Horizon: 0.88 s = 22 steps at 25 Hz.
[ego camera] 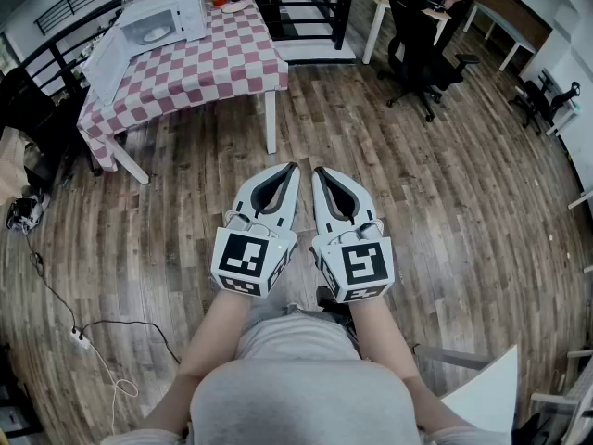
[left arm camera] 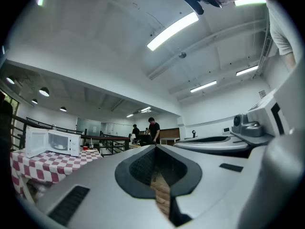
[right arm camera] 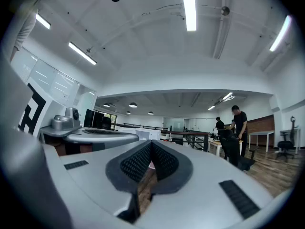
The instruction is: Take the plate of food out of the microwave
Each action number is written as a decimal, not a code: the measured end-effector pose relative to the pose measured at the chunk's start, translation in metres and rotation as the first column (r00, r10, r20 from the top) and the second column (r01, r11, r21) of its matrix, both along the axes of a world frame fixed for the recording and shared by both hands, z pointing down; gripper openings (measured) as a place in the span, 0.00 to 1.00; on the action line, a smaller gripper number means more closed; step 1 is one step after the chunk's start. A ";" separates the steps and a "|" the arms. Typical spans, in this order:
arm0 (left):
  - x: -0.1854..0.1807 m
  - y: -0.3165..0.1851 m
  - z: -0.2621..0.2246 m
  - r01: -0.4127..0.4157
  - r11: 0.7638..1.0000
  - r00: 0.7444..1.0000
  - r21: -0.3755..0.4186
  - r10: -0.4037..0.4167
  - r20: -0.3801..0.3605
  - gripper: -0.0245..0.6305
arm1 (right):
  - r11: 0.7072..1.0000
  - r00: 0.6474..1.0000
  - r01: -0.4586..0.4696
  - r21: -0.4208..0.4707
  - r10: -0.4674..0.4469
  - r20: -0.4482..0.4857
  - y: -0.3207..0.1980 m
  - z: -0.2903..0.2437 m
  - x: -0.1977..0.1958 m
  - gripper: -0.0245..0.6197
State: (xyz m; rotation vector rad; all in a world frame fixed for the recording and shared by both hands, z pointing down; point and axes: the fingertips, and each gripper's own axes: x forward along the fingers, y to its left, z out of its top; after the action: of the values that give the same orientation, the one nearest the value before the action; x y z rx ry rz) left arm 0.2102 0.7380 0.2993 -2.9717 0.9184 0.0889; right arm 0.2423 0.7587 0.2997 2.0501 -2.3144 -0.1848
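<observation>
The white microwave [ego camera: 159, 19] stands at the far left end of a table with a red and white checked cloth [ego camera: 218, 63], well ahead of me. A pale plate [ego camera: 154, 33] shows inside it, and a white panel at its left looks like the open door. My left gripper [ego camera: 291, 171] and right gripper [ego camera: 318, 172] are held level and side by side over the wooden floor, close to my body. Both are shut with nothing between the jaws. In the left gripper view the microwave [left arm camera: 50, 141] sits small at the left, beyond the shut left gripper [left arm camera: 155, 148]. The right gripper [right arm camera: 151, 143] points past the table.
A cup and a small dish [ego camera: 232, 0] stand at the table's back edge. Black railings run behind it. An office chair [ego camera: 424, 70] and a desk with people are at the far right. A power strip with cables [ego camera: 82, 338] lies on the floor at the left.
</observation>
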 end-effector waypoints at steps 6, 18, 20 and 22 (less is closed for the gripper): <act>0.000 0.004 0.003 0.012 1.000 1.000 -0.001 -0.012 0.013 0.04 | 1.000 1.000 0.010 -0.005 -0.010 0.015 0.002 0.003 -0.001 0.08; -0.018 -0.022 0.015 0.090 0.996 0.996 -0.022 -0.089 0.018 0.04 | 0.994 0.994 0.103 -0.027 -0.101 0.041 -0.021 0.017 -0.017 0.08; -0.021 -0.031 0.014 0.100 0.995 0.995 -0.017 -0.099 0.018 0.04 | 0.994 0.993 0.110 -0.025 -0.109 0.043 -0.031 0.016 -0.019 0.08; -0.025 -0.043 0.011 0.112 0.994 0.994 -0.012 -0.112 0.017 0.04 | 0.992 0.992 0.121 -0.024 -0.120 0.044 -0.043 0.015 -0.021 0.08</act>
State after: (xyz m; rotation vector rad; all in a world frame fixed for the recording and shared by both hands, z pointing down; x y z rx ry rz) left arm 0.1851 0.6949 0.3107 -2.9208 1.0855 0.0563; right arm 0.2217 0.7153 0.3149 1.9217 -2.4534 -0.1145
